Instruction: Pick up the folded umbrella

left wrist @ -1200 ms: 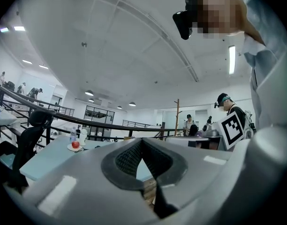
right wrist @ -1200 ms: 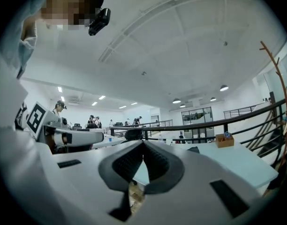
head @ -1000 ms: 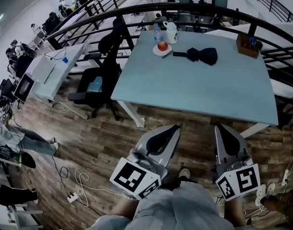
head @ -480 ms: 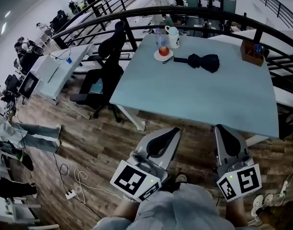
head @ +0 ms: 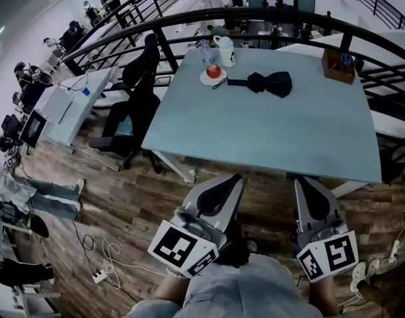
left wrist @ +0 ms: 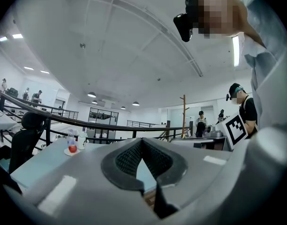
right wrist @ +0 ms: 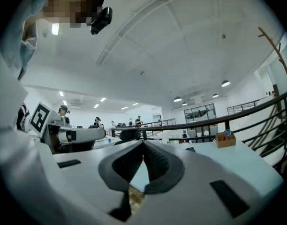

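Observation:
The folded black umbrella lies on the far half of the pale blue table, its handle pointing left toward a plate. Both grippers hang low in the head view, in front of the table's near edge and far short of the umbrella. My left gripper is shut with nothing in it; its pads meet at the tip in the left gripper view. My right gripper is shut and empty too. A small dark shape on the tabletop in the right gripper view may be the umbrella.
A plate with a red item, a white mug and a bottle stand at the table's far left; a wooden box at far right. A black office chair stands left of the table, a black railing behind.
Both grippers have moved forward together, and their tips now sit close to the table's near edge. The jaws stayed shut and the umbrella has not moved.

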Motion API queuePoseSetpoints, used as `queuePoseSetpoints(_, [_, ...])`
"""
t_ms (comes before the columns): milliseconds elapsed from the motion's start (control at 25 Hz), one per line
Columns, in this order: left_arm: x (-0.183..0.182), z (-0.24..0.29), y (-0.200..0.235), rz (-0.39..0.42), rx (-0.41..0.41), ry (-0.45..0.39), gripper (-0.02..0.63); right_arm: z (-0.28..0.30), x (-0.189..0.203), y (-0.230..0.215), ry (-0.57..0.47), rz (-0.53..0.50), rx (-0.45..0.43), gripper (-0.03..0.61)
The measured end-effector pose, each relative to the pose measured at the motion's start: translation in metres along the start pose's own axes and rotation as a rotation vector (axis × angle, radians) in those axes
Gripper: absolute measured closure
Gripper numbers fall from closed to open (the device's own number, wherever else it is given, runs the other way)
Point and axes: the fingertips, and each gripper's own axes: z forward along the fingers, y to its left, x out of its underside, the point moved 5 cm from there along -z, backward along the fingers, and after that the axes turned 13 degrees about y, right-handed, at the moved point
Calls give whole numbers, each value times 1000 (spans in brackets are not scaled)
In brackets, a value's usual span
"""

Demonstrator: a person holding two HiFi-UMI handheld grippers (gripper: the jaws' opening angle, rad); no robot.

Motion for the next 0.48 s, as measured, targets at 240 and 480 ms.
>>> queuePoseSetpoints(240, [-4,17,10,17,40,4,609,10,-3,-11,-4,13,45,578])
queuePoseSetpoints(480, [-7,43,39,9,71,8,609,38,-8,-24,13,17,75,578])
